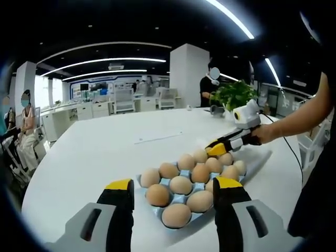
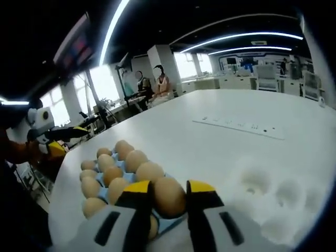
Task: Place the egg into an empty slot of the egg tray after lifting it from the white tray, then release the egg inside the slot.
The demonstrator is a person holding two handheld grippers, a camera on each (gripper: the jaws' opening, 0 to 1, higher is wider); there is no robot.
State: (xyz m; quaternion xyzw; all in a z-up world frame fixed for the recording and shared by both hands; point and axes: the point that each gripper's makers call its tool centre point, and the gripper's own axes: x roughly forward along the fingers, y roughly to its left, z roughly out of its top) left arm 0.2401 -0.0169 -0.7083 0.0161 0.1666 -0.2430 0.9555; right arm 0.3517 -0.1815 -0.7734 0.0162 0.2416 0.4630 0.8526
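No writing can be read on anything. In the right gripper view, the right claw (image 2: 169,195) pinches an egg (image 2: 169,197) between its yellow-tipped jaws, right above the blue egg tray (image 2: 116,168) of brown eggs on the white surface (image 2: 220,152). The left claw (image 1: 173,195) hangs spread, holding nothing, near the egg tray's edge.

Open-plan office: white desks (image 1: 100,109), chairs (image 1: 122,100), ceiling strip lights (image 1: 105,61).
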